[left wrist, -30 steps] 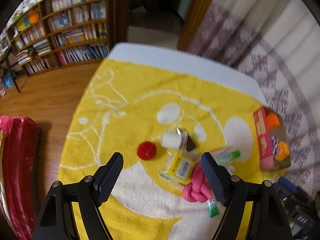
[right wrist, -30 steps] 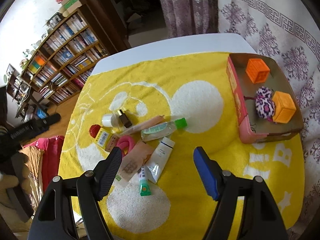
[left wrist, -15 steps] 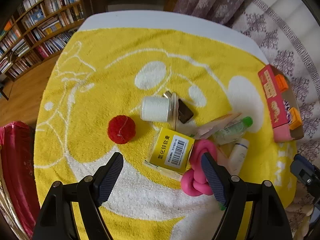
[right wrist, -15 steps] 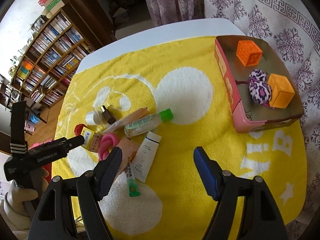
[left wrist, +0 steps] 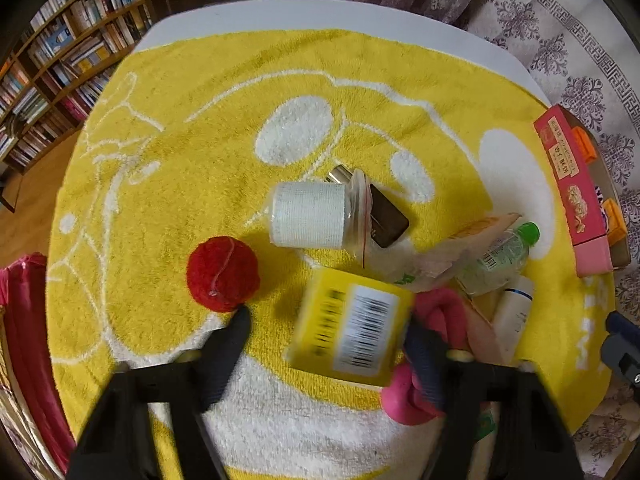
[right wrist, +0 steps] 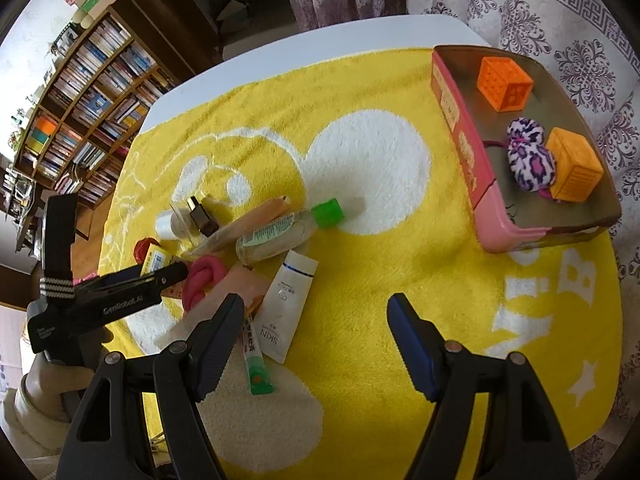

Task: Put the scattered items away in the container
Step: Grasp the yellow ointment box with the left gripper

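My left gripper (left wrist: 324, 332) points steeply down over the pile, and its jaws are closing. A yellow box with a barcode (left wrist: 352, 328) lies between them. The right finger is at the box's edge, while the left finger (left wrist: 236, 328) stands clear of it beside a red ball (left wrist: 223, 274). A pink knotted toy (left wrist: 440, 312) lies right of the box. My right gripper (right wrist: 316, 316) hangs open above the towel, with a white tube (right wrist: 288, 304) below near its left finger. The pink container (right wrist: 460, 128) holds two orange cubes (right wrist: 504, 84) and a spotted pompom (right wrist: 530, 160).
A bagged white roll (left wrist: 308, 220), a dark little bottle (left wrist: 386, 218), a clear bottle with a green cap (right wrist: 280, 232) and a small green tube (right wrist: 256, 368) lie on the yellow towel (right wrist: 360, 280). A bookshelf (right wrist: 92, 108) stands at the left and curtains hang behind.
The left gripper came down close over the pile and its jaws narrowed around the yellow box. The right gripper sank a little toward the towel.
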Demonstrator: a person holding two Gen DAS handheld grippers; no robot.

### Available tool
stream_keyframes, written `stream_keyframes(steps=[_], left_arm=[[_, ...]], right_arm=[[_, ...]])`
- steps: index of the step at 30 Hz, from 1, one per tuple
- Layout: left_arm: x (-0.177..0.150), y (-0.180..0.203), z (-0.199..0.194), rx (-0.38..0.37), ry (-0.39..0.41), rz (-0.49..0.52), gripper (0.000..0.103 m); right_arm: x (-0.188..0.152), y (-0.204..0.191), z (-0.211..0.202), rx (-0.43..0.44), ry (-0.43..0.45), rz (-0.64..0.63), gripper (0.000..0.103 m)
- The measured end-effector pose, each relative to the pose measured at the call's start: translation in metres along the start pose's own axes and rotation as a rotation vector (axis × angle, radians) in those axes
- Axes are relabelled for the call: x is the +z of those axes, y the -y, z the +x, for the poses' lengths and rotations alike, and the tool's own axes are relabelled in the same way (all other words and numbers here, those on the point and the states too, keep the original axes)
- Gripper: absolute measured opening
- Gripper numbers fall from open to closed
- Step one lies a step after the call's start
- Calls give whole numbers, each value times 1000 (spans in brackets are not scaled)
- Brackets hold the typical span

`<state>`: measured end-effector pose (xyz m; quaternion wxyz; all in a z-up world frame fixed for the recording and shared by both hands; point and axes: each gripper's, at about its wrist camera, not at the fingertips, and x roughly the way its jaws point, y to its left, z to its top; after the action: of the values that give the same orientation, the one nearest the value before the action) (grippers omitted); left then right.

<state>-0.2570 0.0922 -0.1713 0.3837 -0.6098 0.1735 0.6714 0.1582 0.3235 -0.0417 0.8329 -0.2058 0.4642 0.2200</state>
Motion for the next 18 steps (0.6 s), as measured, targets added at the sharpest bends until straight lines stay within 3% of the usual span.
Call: stream_keyframes(steps=[1,11,18], left_arm=[[0,-1,3,-13,-16,-3,50],[-3,-11,-25,-12,49,-4,49],[-6,-19,-46,-11,87,-29,49]], right_arm=[[0,-1,2,-1,-5,-2,77],[5,-5,34,-11,-60,-3,77],[10,-18,60,-64,-80,-59,77]])
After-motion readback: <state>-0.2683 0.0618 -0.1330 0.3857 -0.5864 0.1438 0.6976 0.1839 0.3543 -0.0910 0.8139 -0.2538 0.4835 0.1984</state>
